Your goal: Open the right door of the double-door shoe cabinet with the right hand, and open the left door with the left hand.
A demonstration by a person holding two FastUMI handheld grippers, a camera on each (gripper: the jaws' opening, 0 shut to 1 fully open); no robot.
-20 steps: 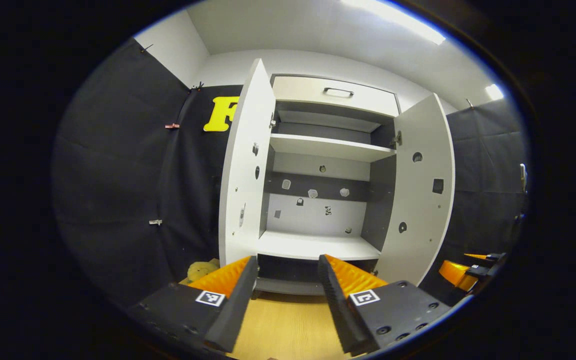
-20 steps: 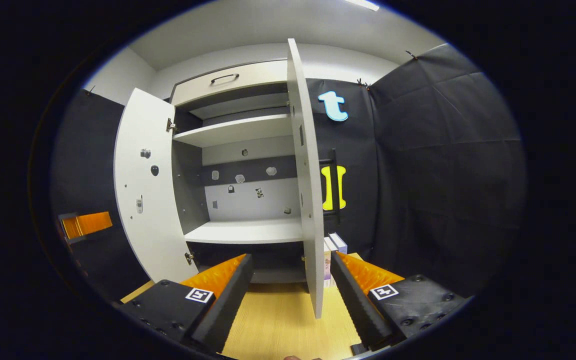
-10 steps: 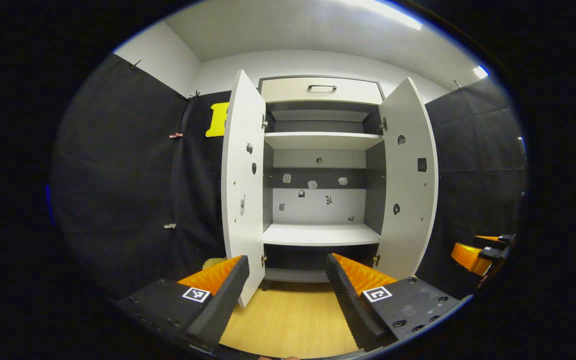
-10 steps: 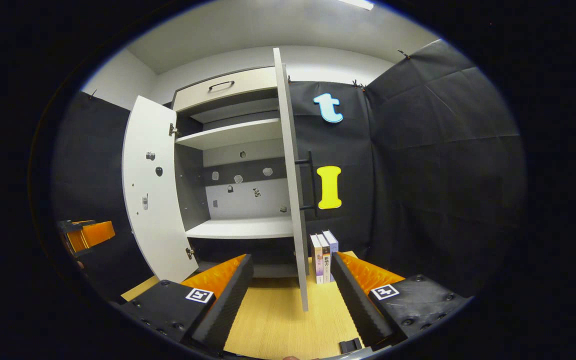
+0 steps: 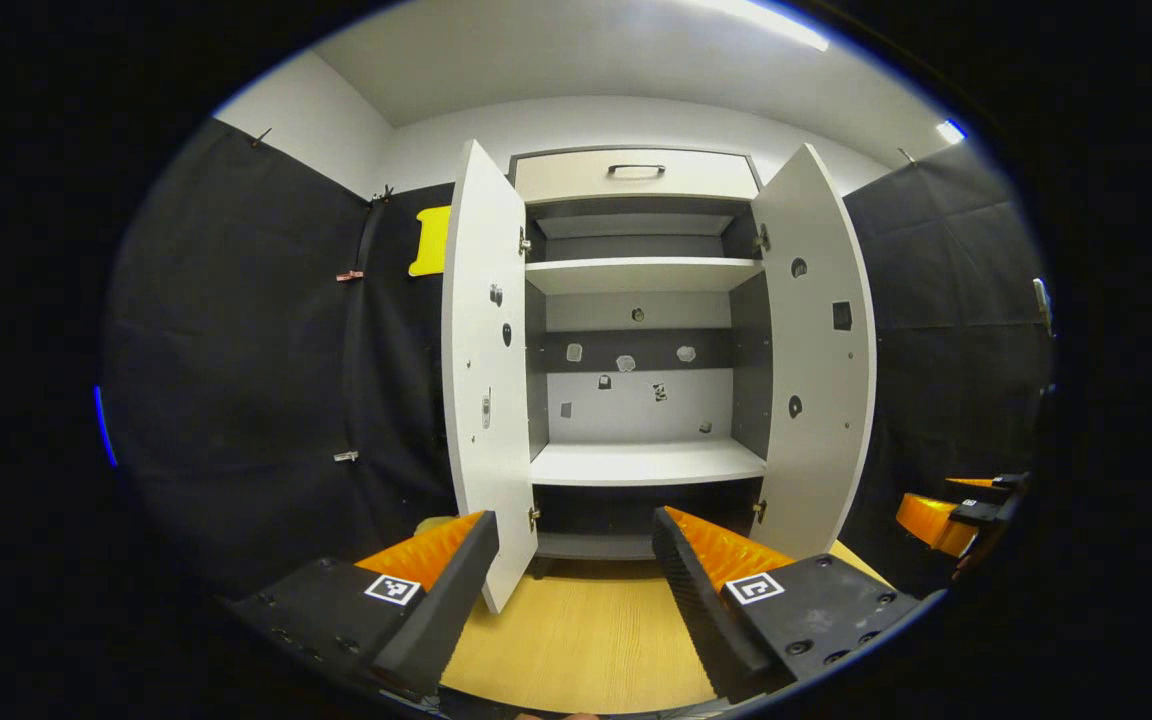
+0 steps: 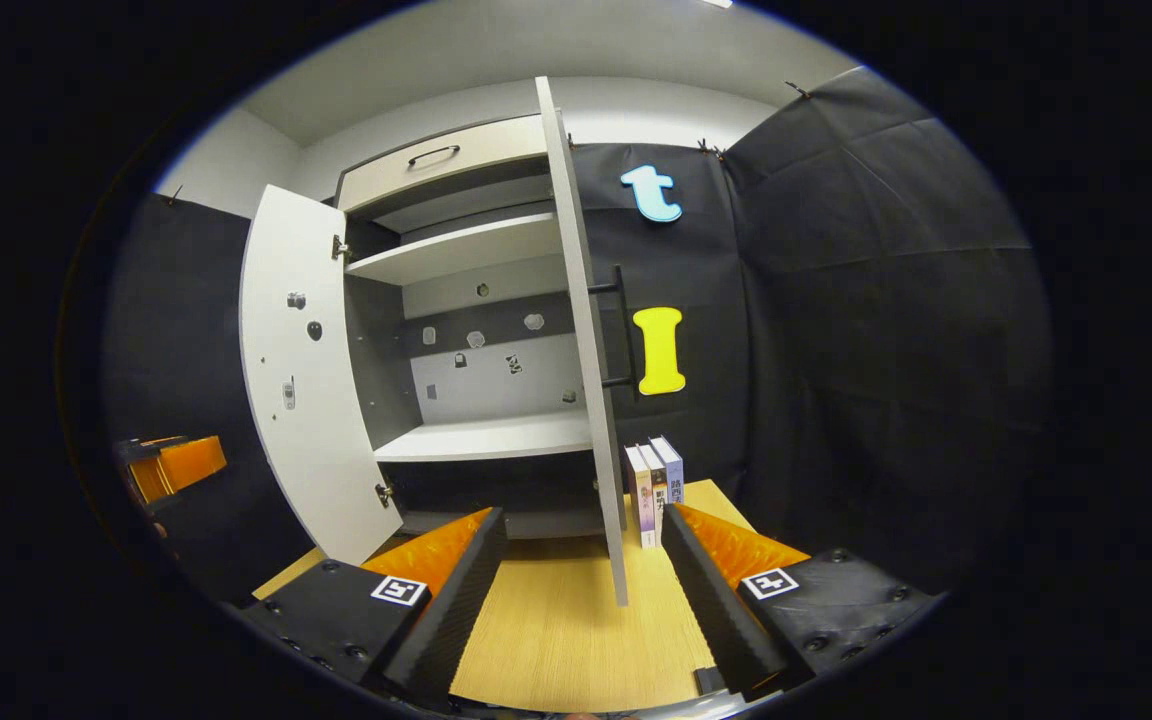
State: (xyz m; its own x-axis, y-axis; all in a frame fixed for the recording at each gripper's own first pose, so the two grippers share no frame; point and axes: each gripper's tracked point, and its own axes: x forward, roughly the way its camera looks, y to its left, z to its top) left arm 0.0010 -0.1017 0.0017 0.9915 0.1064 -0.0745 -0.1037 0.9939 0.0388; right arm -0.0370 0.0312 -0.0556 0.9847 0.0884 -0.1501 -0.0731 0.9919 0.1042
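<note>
Black cloth walls close off the booth on both sides, and a pale wooden floor (image 5: 586, 640) runs ahead of both grippers to the foot of one shoe cabinet (image 5: 636, 175).

Seen from the left gripper view, the cabinet stands straight ahead of the left gripper (image 5: 574, 560), well apart from its fingertips. Its two doors are both swung wide: the left door (image 5: 481, 380) hangs just beyond the left finger, and the right door (image 5: 821, 370) stands ahead and to the right of the right finger. Between the doors there are two white shelves (image 5: 646, 462), one high and one low, and one drawer with a dark handle across the top. The left gripper's fingers are spread wide and hold nothing. Far off to its right, the right gripper (image 5: 966, 505) shows at the edge, too small to tell how its fingers stand.

From the right gripper view, the right gripper (image 6: 584, 555) is also spread wide with nothing between its fingers. The right door (image 6: 586, 340) shows edge-on directly ahead between the fingers, apart from both, with one dark bar handle (image 6: 624, 325) on its outer face. Three books (image 6: 654, 490) stand upright on the floor just right of that door. The left door (image 6: 301, 370) is ahead to the left, and the left gripper (image 6: 171, 465) sits farther left still.
</note>
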